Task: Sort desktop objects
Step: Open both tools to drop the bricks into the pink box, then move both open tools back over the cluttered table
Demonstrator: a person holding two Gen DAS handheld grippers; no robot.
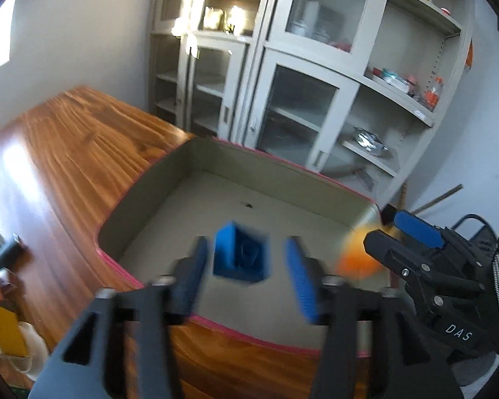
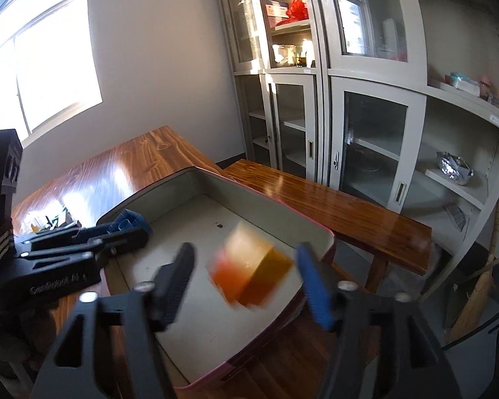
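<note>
A: What sits between the left gripper (image 1: pixel 246 266) fingers?
B: A blue open-topped cube (image 1: pixel 241 256), blurred, untouched between spread jaws, over the pink-rimmed tray (image 1: pixel 196 163).
A: And the right gripper (image 2: pixel 246 277)?
B: Also spread; a blurred orange-yellow block (image 2: pixel 252 271) between them, over the tray's right side.

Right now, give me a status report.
Left gripper open, blue cube loose between its fingers. Right gripper open, orange block loose. Both over the tray. Nothing blocking.
</note>
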